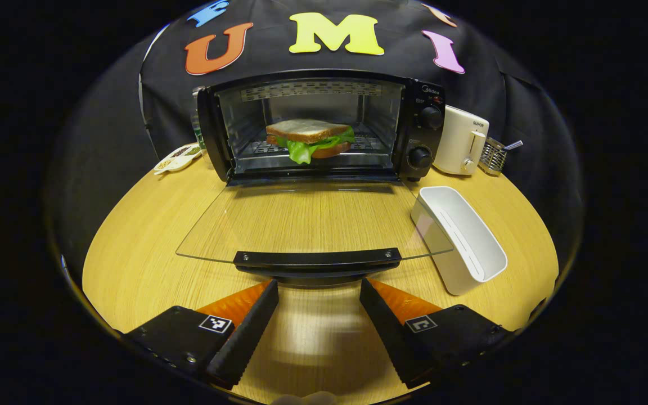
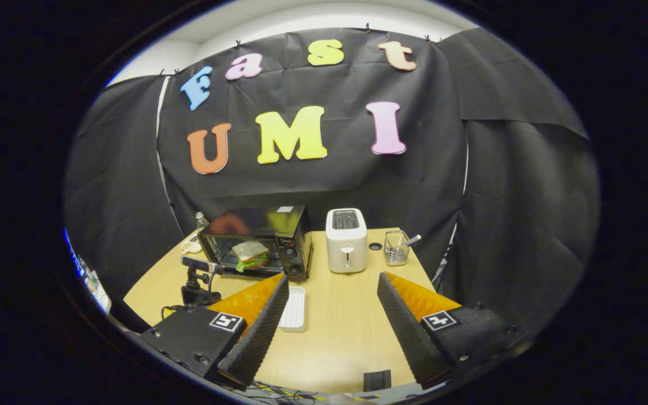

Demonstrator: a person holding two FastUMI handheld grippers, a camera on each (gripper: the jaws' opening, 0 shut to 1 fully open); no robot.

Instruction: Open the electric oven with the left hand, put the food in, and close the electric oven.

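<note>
Currently: sandwich (image 1: 308, 139) on oven (image 1: 324, 126) rack at 12 o'clock, glass door (image 1: 313, 222) lowered for loading, left gripper (image 1: 318, 295) spread before handle (image 1: 317, 260), right gripper (image 2: 332, 292) spread, withdrawn.

sandwich (image 1: 310, 140) inside oven (image 1: 324, 126), toaster (image 1: 460, 140) right.

The left gripper (image 1: 318, 306) points forward and slightly down, its two fingers spread wide apart with nothing between them. The right gripper (image 2: 332, 315) is held higher, level, fingers likewise spread wide and gripping nothing.
</note>
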